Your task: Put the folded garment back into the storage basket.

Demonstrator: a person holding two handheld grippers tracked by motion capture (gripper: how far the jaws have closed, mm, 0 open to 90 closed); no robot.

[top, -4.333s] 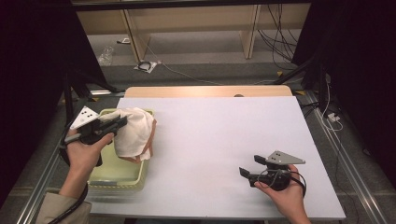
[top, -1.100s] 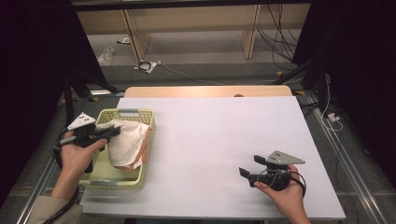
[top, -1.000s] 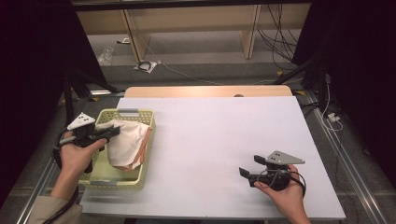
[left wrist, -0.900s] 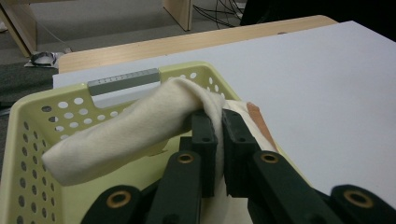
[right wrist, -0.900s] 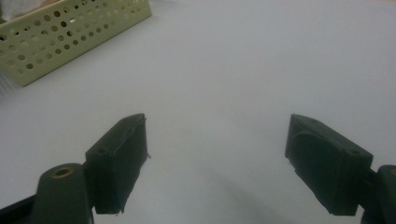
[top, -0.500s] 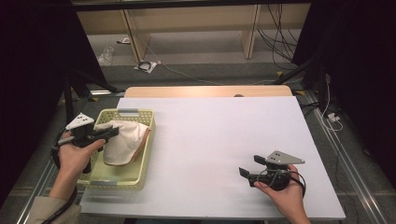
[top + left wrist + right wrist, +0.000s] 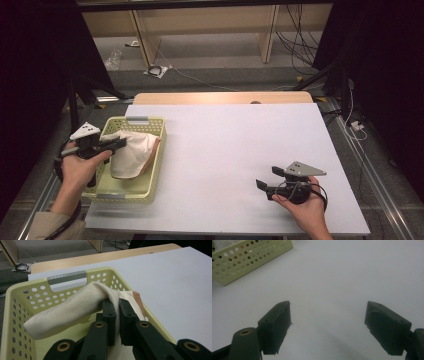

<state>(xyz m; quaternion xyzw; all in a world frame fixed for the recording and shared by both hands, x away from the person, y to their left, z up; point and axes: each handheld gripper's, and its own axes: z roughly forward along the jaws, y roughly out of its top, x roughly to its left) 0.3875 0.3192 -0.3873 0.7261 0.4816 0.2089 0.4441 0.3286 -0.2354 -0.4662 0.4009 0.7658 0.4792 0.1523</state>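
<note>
A cream cloth with an orange patch lies in a pale yellow perforated basket at the table's left side. My left gripper is shut on a fold of the cloth, pinched between its black jaws above the basket. My right gripper rests low over the white table near the front right, open, with nothing between its fingers. The basket's side shows far off at the upper left of the right gripper view.
The white table has a wooden strip along its far edge. Beyond it the floor holds cables and wooden furniture legs. A grey handle plate sits on the basket's far rim.
The basket has shifted toward the table's left edge and the cloth has settled lower into it, still pinched by my left gripper. The right gripper has stayed put.
</note>
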